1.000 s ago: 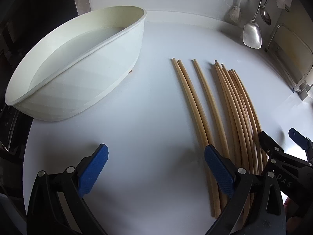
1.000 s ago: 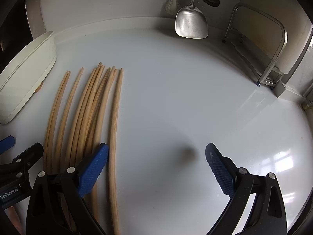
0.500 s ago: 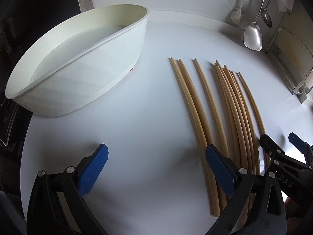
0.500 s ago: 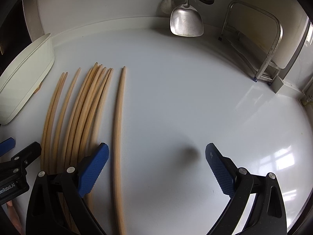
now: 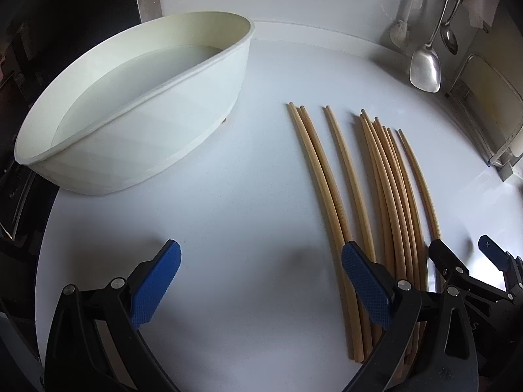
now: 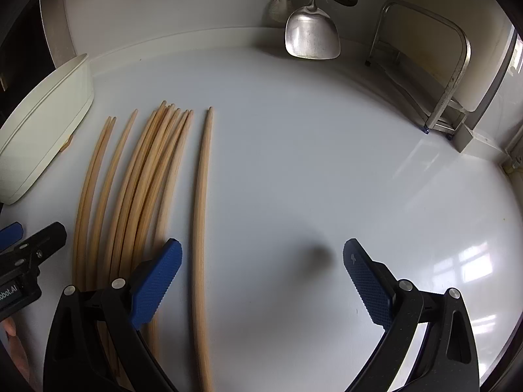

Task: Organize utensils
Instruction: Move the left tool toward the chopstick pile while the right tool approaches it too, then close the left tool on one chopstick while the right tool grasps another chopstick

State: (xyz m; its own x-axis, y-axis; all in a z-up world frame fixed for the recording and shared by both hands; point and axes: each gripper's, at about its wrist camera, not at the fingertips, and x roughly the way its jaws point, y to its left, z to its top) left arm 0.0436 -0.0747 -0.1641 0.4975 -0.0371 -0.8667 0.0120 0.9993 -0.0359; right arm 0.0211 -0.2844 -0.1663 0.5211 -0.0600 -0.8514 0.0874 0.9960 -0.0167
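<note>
**Both claws over the chopsticks, none yet picked up**

My right gripper [image 6: 261, 281] hangs with its jaws spread wide and empty; one stray chopstick [image 6: 201, 215] lies between them, close to the left pad [image 6: 157, 285]. The main bundle of chopsticks [image 6: 147, 179] lies just left of it on the white counter [image 6: 327, 163]. My left gripper [image 5: 258, 285] is likewise wide apart and holds nothing; its right pad [image 5: 366, 289] overlaps the left-hand sticks. The white oval tub [image 5: 137, 124], probably the destination, stands apart to the left. Risks, as I judge them: the round, thin stick may roll when the pads close, or the left pad may nudge the bundle and scatter it. A pinch near one end would let the stick tip.
</note>
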